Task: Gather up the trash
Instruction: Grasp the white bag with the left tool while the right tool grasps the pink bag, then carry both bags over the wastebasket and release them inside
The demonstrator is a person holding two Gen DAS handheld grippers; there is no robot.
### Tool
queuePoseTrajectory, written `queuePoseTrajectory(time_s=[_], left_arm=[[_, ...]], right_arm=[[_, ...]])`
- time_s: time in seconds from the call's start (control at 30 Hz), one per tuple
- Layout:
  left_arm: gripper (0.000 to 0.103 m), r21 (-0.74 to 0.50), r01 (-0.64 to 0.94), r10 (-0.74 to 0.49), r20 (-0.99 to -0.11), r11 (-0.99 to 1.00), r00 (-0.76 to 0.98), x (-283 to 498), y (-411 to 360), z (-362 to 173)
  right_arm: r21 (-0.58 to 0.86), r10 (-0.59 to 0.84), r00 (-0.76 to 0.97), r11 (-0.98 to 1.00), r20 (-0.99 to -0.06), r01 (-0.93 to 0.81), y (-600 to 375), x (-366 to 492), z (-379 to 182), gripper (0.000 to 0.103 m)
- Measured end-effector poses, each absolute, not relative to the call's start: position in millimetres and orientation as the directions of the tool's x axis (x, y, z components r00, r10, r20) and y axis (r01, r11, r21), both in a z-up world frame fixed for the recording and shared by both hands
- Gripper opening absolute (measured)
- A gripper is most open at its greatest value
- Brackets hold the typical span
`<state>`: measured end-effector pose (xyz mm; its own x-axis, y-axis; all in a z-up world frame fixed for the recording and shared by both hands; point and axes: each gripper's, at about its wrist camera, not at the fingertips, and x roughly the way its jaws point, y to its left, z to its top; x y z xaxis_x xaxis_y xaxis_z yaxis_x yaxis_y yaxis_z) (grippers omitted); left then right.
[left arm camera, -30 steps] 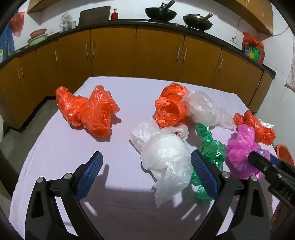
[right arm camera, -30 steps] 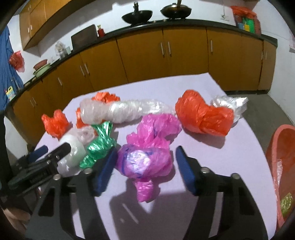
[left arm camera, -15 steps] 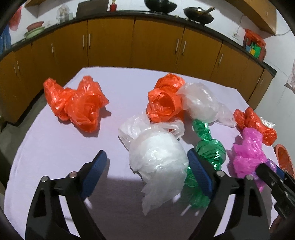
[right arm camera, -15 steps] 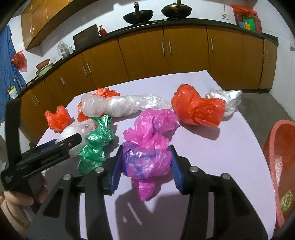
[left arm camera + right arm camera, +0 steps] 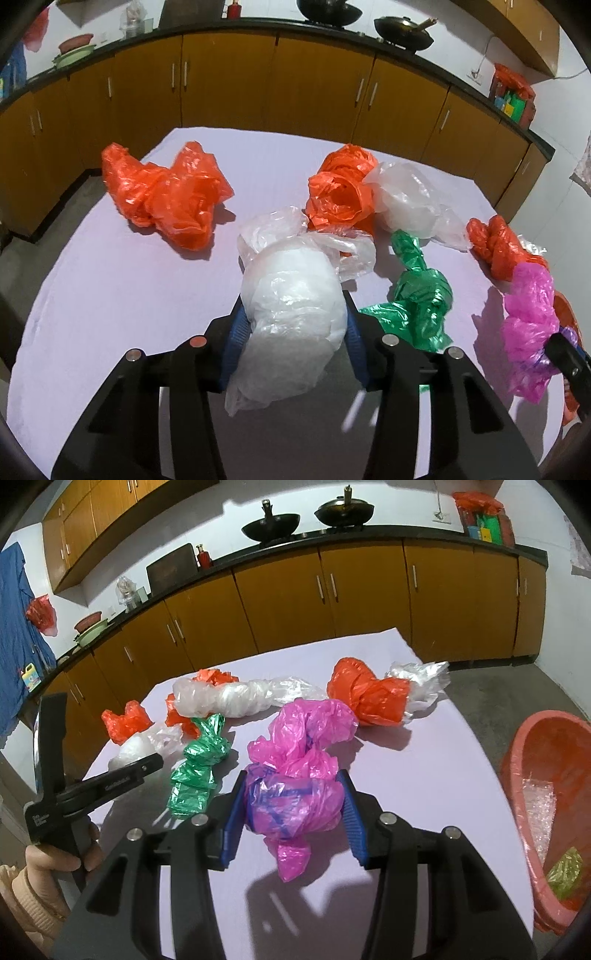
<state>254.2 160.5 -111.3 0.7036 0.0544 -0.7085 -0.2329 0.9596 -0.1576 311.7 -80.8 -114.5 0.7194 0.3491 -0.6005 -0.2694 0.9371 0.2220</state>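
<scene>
Crumpled plastic bags lie on a table with a lilac cloth (image 5: 110, 295). My left gripper (image 5: 293, 332) is shut on a white plastic bag (image 5: 291, 314), which bulges between the blue pads. My right gripper (image 5: 291, 808) is shut on a pink plastic bag (image 5: 295, 768) and holds it just above the cloth; the bag also shows in the left wrist view (image 5: 532, 321). A green bag (image 5: 417, 295) lies between the two grippers. A pink basin (image 5: 554, 794) with some scraps in it stands off the table's right edge.
Orange bags lie at the far left (image 5: 166, 195), middle (image 5: 340, 192) and right (image 5: 498, 247) of the table. A clear bag (image 5: 410, 203) lies beside the middle orange one. Brown kitchen cabinets (image 5: 295, 85) run behind the table.
My left gripper moved forward and closed on the white bag. My right gripper, closed on the pink bag, lifted it slightly.
</scene>
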Motion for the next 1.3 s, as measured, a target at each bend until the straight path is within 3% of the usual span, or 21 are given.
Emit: queuePoseTrajectory(time_s=[0.53, 1.3], left_arm=[[0.049, -0.197, -0.109, -0.028, -0.586, 0.974, 0.810, 217.6, 116.2, -51.9], [0.049, -0.186, 0.227, -0.292, -0.523, 0.956, 0.801, 210.7, -31.6, -24.7]], right_arm=[[0.211, 0.292, 0.814, 0.954, -0.501, -0.212, -124.0, 267.6, -71.1, 0.046], [0.145, -0.011, 0.898, 0.986, -0.439, 0.083, -251.3, 217.9, -57.3, 0.046]])
